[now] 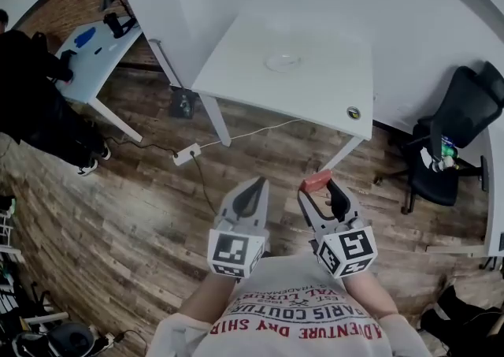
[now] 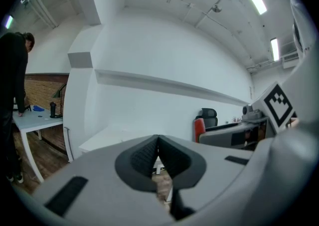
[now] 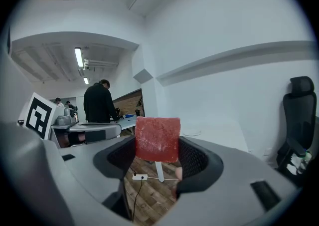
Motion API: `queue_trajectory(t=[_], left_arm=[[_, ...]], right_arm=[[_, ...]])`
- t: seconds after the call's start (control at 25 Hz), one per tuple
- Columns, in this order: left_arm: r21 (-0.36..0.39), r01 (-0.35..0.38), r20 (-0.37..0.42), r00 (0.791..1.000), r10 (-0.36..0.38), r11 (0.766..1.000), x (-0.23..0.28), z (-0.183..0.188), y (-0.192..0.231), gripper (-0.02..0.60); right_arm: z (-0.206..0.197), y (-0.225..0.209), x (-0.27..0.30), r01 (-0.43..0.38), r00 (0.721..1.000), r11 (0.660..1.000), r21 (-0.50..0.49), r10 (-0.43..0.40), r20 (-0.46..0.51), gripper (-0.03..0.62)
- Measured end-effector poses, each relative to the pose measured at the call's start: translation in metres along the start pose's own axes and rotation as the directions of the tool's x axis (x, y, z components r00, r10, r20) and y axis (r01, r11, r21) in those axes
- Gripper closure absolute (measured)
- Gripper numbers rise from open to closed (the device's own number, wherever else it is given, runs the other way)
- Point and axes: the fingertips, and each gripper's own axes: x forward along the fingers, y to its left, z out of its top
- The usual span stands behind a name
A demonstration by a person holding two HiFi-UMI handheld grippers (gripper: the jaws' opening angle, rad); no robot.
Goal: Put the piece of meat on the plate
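Both shut: left hand-held gripper (image 2: pixel 158 146) empty, right hand-held gripper (image 3: pixel 157 157) on the piece of meat (image 3: pixel 157 139); carry level to the plate (image 1: pixel 282 61) ahead.

Plate (image 1: pixel 282 61) on table (image 1: pixel 335 79), chair (image 1: pixel 461 131) right of table, meat (image 1: pixel 316 181) in right gripper (image 1: pixel 321 190), left gripper (image 1: pixel 253 188) beside it.

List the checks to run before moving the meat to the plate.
1. Meat clamped in right gripper: ok.
2. Grip firmness: cannot tell; most of the meat stands beyond the jaw tips.
3. Left gripper shut on nothing, out of the way: ok.
4. Plate on the table, looks empty: ok.
5. Space around the plate: ok; only a small round object sits at the table's near corner, apart from it.
6. Plate within reach: probably not ok; both grippers hang over the floor, short of the table.
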Motion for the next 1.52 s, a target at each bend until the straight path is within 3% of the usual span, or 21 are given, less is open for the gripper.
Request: queue_trajectory(t=[0.2, 0.4, 0.92, 1.28, 1.52], left_arm=[[-0.033, -0.007, -0.019, 1.000, 0.006, 0.999, 0.028, -0.006, 0.042, 0.575], [-0.049, -0.020, -0.046, 0.999, 0.017, 0.999, 0.077, -0.012, 0.075, 0.575], [-0.009, -0.097, -0.035, 0.995, 0.097, 0.995, 0.263, 0.033, 0.142, 0.575], [-0.021, -0.094, -0.084, 0.992, 0.092, 0.995, 0.355, 0.040, 0.162, 0.575], [-0.024, -0.049, -0.102, 0.994, 0.046, 0.999, 0.401, 0.035, 0.182, 0.575]], right_arm=[[-0.003, -0.010, 0.052, 0.012, 0.999, 0.999, 0.042, -0.010, -0.046, 0.318], [-0.001, -0.030, 0.108, -0.031, 0.997, 0.999, 0.042, 0.033, -0.065, 0.318], [0.047, -0.162, 0.268, -0.088, 0.992, 0.995, 0.047, 0.092, -0.089, 0.318], [0.063, -0.232, 0.333, -0.059, 0.991, 0.994, 0.087, 0.068, -0.114, 0.318], [0.058, -0.256, 0.372, -0.018, 0.987, 0.996, 0.092, 0.032, -0.159, 0.318]])
